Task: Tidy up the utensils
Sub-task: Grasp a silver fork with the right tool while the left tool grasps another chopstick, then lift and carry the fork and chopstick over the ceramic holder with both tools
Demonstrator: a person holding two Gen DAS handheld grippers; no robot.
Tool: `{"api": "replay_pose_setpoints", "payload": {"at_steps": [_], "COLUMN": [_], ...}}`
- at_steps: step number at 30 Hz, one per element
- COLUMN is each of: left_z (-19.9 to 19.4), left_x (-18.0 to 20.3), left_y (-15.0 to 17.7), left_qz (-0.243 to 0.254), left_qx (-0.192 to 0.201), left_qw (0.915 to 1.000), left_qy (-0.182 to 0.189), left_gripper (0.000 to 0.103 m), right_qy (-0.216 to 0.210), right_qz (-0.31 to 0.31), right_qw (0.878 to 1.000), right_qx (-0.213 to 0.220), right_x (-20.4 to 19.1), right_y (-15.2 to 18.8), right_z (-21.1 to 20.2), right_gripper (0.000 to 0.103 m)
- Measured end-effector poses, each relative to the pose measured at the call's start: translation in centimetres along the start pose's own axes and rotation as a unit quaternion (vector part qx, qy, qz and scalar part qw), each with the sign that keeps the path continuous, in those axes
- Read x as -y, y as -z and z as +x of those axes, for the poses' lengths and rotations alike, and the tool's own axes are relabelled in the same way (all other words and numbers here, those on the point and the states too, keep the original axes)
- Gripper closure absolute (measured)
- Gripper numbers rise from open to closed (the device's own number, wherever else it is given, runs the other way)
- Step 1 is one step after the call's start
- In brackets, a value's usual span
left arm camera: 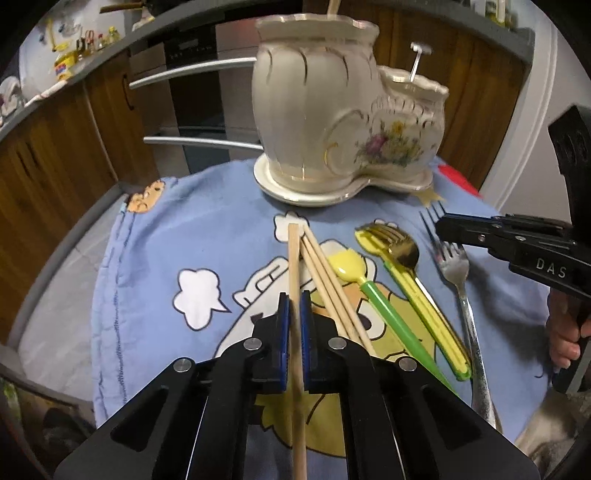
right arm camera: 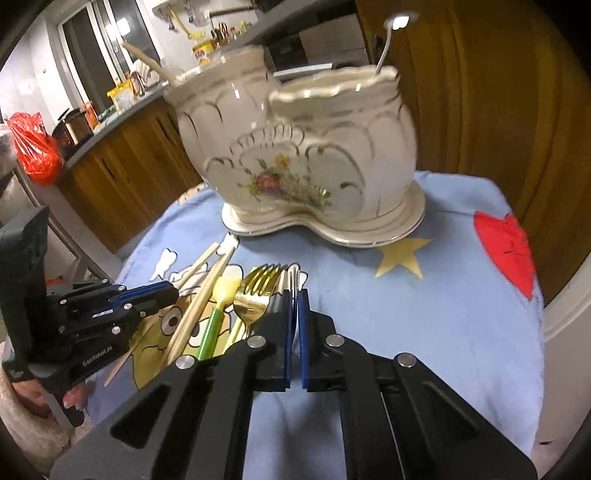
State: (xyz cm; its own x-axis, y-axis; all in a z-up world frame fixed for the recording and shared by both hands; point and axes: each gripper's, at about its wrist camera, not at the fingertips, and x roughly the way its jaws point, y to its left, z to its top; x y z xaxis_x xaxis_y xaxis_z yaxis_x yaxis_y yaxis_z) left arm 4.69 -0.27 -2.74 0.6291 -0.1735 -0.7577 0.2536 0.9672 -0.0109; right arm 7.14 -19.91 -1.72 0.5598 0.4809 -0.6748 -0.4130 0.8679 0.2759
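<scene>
My left gripper (left arm camera: 294,306) is shut on a wooden chopstick (left arm camera: 294,258) that runs between its blue pads and points at the ceramic holder (left arm camera: 332,122). Two more chopsticks (left arm camera: 332,284) lie just to its right. Beside them lie a yellow spoon with a green handle (left arm camera: 380,306), a gold fork (left arm camera: 399,243) and a silver fork (left arm camera: 469,317). My right gripper (right arm camera: 294,295) is shut on the silver fork (right arm camera: 293,275) near its tines. From the left wrist view, the right gripper (left arm camera: 439,229) sits at the right edge.
The cream, flower-painted holder (right arm camera: 306,155) has a tall and a low compartment, with a wooden stick (left arm camera: 334,5) and a metal handle (right arm camera: 388,40) standing in it. Everything rests on a blue cartoon cloth (right arm camera: 443,314). Wooden cabinets stand behind.
</scene>
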Motion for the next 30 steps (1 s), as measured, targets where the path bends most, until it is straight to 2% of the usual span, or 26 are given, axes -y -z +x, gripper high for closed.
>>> {"api": "replay_pose_setpoints", "payload": {"at_steps": [6,9,15,19,25,30], "left_z": [-2.4,-3.6,-6.6,-7.9,-8.9,-9.3], "left_x": [-0.8,-1.0,-1.6,-2.2,-3.5,-3.6], "left_y": [-0.3,-0.3,-1.2,-2.2,-6.2,-10.4], "left_qz": [-0.013,-0.015,-0.038,-0.055,-0.082,-0.078], "left_qx": [0.041,0.067,0.138,0.170,0.212,0.248], "left_qw": [0.9987,0.9973,0.9889,0.9832,0.9725,0.9646], "left_qy": [0.025,0.026,0.039,0.038,0.054,0.044], "left_gripper": [0.096,0.096,0.096,0.096,0.096,0.096], "right_qy": [0.004,0.014,0.043,0.057,0.077,0.101], "right_qz": [-0.005,-0.017,-0.042,-0.053,-0.056,-0.053], "right_qw": [0.999,0.996,0.987,0.981,0.968,0.957], "right_qx": [0.054,0.084,0.148,0.180,0.232,0.266], "right_x": [-0.6,-1.3,-2.6,-3.3,-3.4,-3.0], "right_y": [0.3,0.2,-0.5,-1.4,-4.6,-8.3], "right_z": [-3.4,-5.1,-8.1,-9.5,-11.8,-12.9], "right_gripper": [0.101,0.101,0.101,0.101,0.101,0.101]}}
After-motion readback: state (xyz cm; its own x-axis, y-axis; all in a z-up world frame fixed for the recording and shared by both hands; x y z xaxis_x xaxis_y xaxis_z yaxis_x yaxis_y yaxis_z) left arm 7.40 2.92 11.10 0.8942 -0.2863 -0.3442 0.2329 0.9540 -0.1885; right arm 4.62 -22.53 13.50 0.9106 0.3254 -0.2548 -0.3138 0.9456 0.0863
